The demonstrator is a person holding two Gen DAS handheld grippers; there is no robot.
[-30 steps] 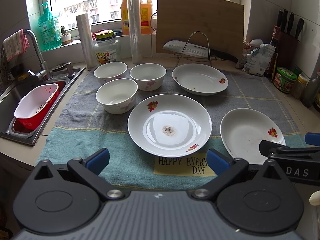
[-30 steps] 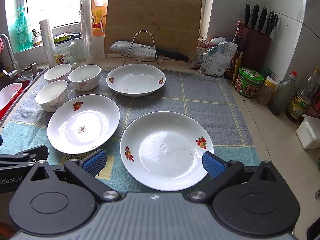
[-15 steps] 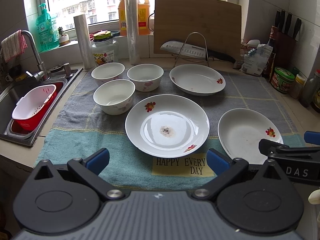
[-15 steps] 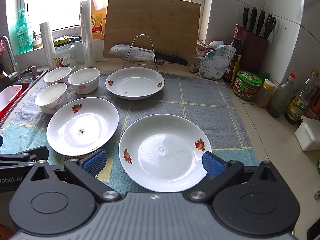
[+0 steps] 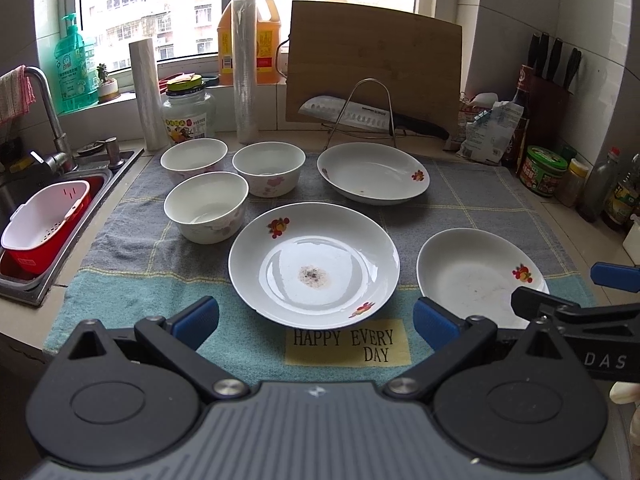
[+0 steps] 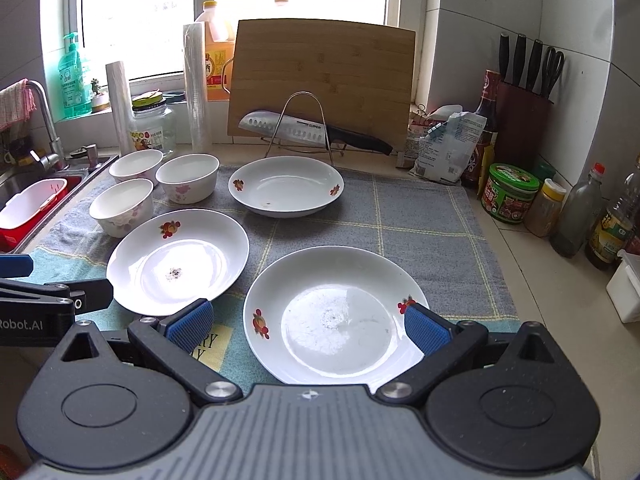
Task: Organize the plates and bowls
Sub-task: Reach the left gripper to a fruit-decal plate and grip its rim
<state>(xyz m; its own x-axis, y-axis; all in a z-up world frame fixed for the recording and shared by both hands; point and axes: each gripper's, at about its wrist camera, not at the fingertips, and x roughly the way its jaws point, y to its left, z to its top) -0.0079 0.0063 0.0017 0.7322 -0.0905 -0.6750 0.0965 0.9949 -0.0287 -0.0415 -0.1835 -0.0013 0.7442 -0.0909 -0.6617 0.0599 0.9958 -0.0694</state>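
Three white flowered plates and three white bowls lie on a grey and teal towel. In the left wrist view the middle plate is in front of my open, empty left gripper; the right plate and the far plate lie beyond. The bowls cluster at the back left. In the right wrist view my open, empty right gripper hovers over the near edge of the right plate, with the middle plate, far plate and bowls to the left.
A sink with a red and white basket lies at the left. A cutting board, a knife on a wire stand, bottles and a jar line the back. Jars and bottles stand at the right.
Both grippers have risen and drawn back slightly, so the dishes sit a little lower in view. Both jaws stay open and no dish has moved.
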